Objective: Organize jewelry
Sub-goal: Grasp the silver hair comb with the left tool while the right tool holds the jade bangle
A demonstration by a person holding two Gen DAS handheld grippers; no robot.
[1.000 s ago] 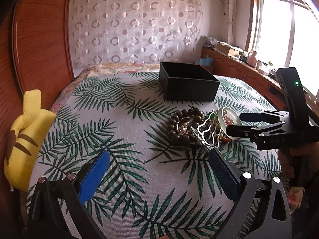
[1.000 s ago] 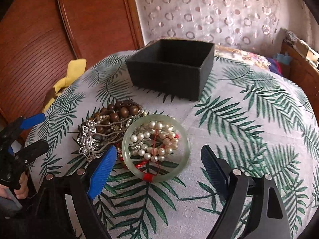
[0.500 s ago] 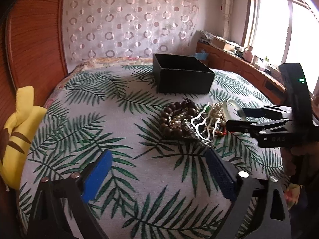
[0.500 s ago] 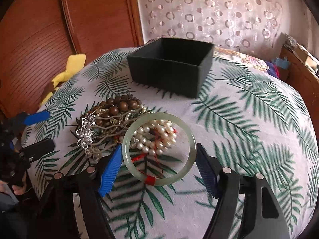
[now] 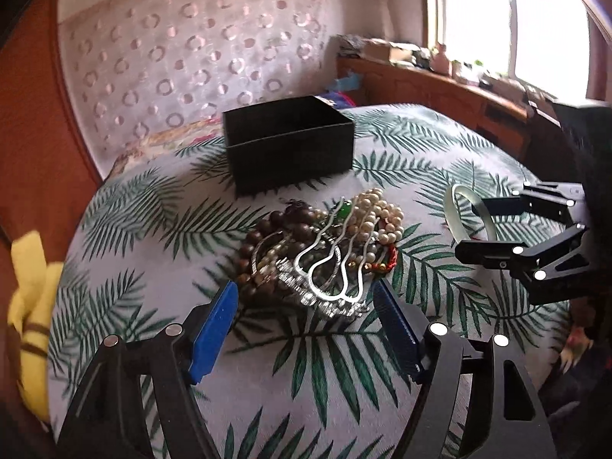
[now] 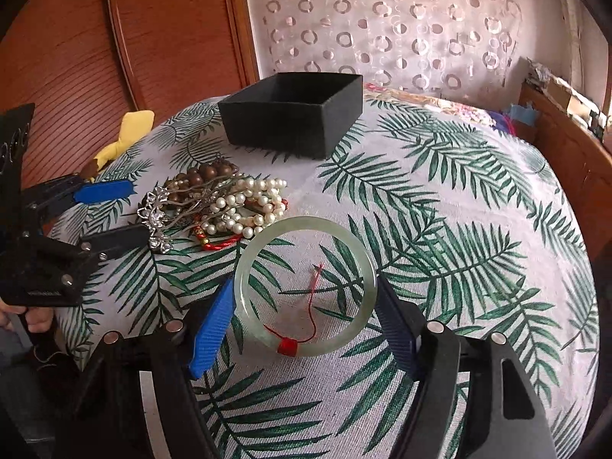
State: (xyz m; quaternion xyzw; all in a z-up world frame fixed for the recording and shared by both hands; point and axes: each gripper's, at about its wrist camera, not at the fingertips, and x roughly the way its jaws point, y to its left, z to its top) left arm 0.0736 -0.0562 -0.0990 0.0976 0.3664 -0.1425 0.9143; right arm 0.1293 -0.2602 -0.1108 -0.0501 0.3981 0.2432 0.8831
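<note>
A pale green jade bangle (image 6: 306,222) with a red thread sits between the pads of my right gripper (image 6: 306,298), which is shut on it; in the left wrist view the bangle (image 5: 450,206) stands tilted in that gripper (image 5: 468,225), clear of the heap. The heap holds pearl strands (image 5: 382,210), brown wooden beads (image 5: 283,225) and a silver hair comb (image 5: 329,267). My left gripper (image 5: 306,321) is closing, its blue pads flanking the comb's ornate end (image 6: 157,210) without pressing it. An open black box (image 6: 294,122) stands behind the heap.
Everything lies on a bed with a green leaf-print cover (image 6: 459,229). A yellow plush toy (image 5: 30,306) rests at the left edge by the wooden headboard (image 6: 76,38). A cluttered wooden sideboard (image 5: 440,84) runs under the window on the right.
The right gripper closed on the jade bangle and drew it off the pearls, away from the heap. The left gripper advanced to the heap, rolled, and its jaws narrowed around the comb.
</note>
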